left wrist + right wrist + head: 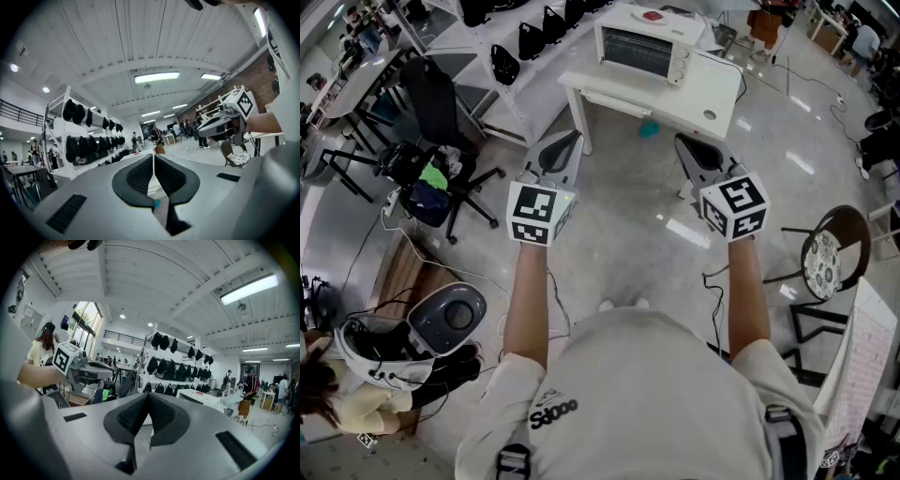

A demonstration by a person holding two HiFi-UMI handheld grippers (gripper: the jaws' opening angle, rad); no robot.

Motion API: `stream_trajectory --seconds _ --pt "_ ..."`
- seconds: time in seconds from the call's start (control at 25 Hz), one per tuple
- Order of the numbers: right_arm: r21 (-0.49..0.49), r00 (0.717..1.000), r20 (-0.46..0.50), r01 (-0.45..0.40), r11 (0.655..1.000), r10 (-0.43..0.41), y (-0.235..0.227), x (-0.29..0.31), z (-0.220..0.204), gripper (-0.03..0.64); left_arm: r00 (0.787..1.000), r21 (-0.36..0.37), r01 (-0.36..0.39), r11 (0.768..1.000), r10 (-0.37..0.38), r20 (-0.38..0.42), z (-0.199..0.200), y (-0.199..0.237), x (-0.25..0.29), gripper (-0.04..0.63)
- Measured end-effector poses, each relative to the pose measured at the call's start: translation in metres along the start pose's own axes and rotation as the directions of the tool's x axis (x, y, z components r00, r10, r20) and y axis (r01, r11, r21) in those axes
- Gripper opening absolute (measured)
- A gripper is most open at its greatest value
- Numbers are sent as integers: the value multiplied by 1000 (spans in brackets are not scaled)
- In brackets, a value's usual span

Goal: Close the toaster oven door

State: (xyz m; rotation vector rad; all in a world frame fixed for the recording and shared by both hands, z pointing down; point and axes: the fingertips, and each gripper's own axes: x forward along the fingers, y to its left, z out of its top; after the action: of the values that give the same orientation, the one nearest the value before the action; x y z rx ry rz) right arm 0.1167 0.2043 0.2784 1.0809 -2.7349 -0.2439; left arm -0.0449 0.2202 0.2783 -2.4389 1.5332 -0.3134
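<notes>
A white toaster oven (pixel 642 49) stands on a white table (pixel 712 94) ahead of me, with a red item on its top. Its dark glass door faces me and looks upright against the front. Both grippers hang in the air well short of the table, side by side and apart from the oven. My left gripper (pixel 567 142) is shut with nothing in it, its pads (pixel 140 176) pressed together. On the right, my other gripper (pixel 687 143) is also shut and empty, pads (pixel 159 411) touching. Each gripper view shows the other gripper beside it.
A teal object (pixel 649 129) lies on the floor under the table. A black office chair (pixel 431 103) and bags stand at the left, a round stool (pixel 825 258) at the right. White shelves with black helmets (pixel 525 42) line the back left. Cables cross the floor.
</notes>
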Motion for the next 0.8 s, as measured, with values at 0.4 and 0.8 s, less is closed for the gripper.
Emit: stream_trajectory --seconds 0.4,0.8 --pt "32 1000 23 10 999 -11 -26 -9 -9 9 1000 -16 -5 1000 5 -13 0 -16 18 26" --pt "83 998 23 -58 995 56 -54 -1 -30 9 997 -26 -47 999 45 -62 -17 -21 40 26"
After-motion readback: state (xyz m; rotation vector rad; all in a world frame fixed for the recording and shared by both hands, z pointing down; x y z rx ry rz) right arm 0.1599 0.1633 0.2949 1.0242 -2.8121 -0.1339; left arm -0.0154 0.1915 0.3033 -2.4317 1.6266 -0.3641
